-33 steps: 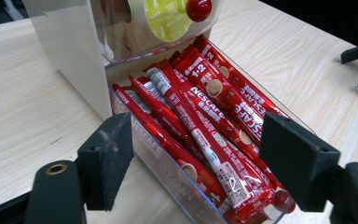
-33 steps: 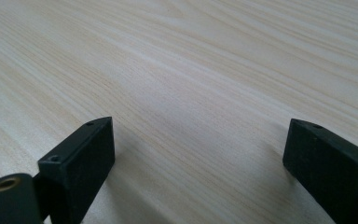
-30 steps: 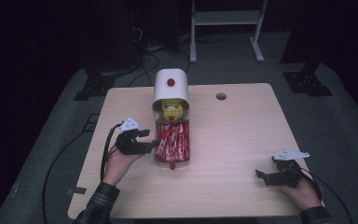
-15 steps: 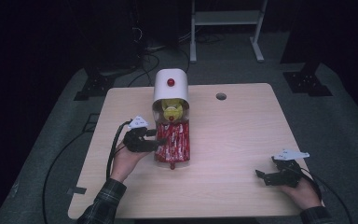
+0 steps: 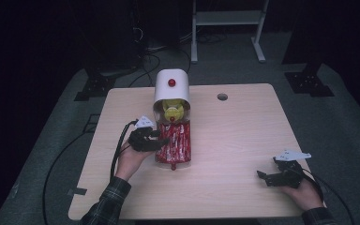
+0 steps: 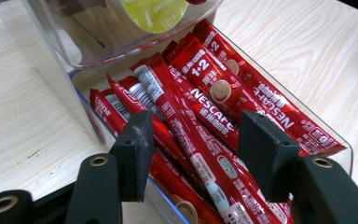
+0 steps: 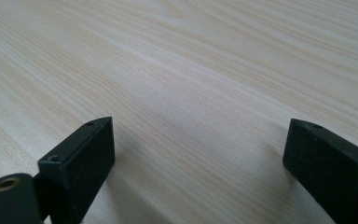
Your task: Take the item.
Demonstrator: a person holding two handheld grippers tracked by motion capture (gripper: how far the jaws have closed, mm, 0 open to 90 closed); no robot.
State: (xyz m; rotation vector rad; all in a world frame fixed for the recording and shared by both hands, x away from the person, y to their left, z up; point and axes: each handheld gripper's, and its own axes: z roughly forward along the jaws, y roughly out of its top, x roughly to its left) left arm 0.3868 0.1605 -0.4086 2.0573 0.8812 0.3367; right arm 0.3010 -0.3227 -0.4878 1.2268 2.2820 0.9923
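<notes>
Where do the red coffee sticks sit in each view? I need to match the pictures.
High view: red coffee sticks at table centre, in the clear tray below the white dispenser, beside the left gripper.
Left gripper view: they lie mid-frame, some between the open jaws.
Right gripper view: bare wooden table, no sticks.
Shared landmark: the pale wood tabletop.

Left claw jaws just been closing, half apart; right claw wide, resting low.
</notes>
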